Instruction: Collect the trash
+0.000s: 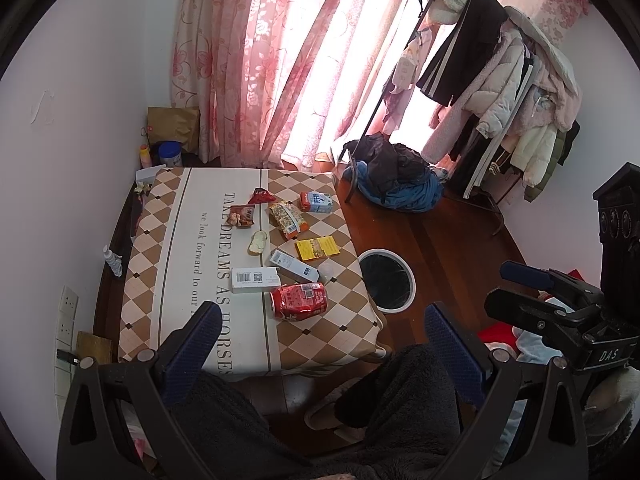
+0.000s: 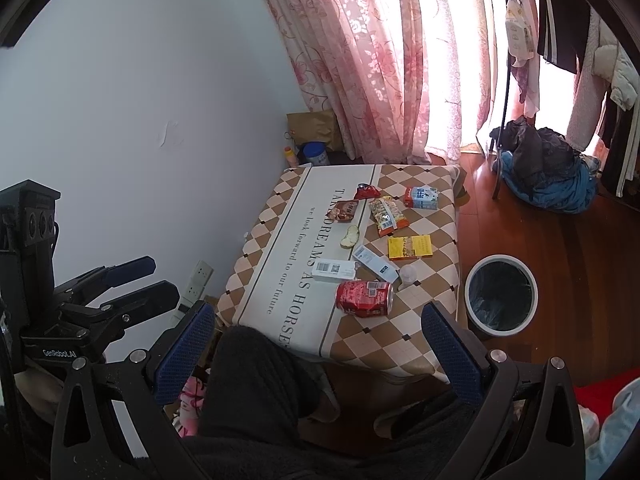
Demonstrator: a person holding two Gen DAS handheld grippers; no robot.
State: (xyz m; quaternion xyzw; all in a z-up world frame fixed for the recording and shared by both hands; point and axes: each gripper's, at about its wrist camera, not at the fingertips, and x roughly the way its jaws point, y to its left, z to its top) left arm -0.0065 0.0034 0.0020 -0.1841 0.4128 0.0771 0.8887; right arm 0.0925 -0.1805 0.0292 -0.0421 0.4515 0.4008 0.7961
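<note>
Trash lies on the checkered table (image 1: 180,240) (image 2: 276,240): a dented red can (image 1: 299,302) (image 2: 365,298) nearest me, a white box (image 1: 256,280) (image 2: 334,271), a white-blue box (image 1: 294,266) (image 2: 376,262), a yellow packet (image 1: 317,248) (image 2: 410,247), a snack bag (image 1: 287,218) (image 2: 386,216), a milk carton (image 1: 317,202) (image 2: 421,197) and small wrappers (image 1: 242,216) (image 2: 343,211). A white bin (image 1: 386,280) (image 2: 500,296) with a black liner stands on the floor right of the table. My left gripper (image 1: 322,316) and right gripper (image 2: 318,314) both hover open and empty, short of the table's near edge.
A person's dark fleece-clad legs fill the bottom of both views. A pile of dark and blue clothes (image 1: 396,184) (image 2: 548,176) lies under a loaded clothes rack (image 1: 500,92). Pink curtains (image 1: 280,60) hang behind the table. Wall sockets (image 1: 66,312) sit at left.
</note>
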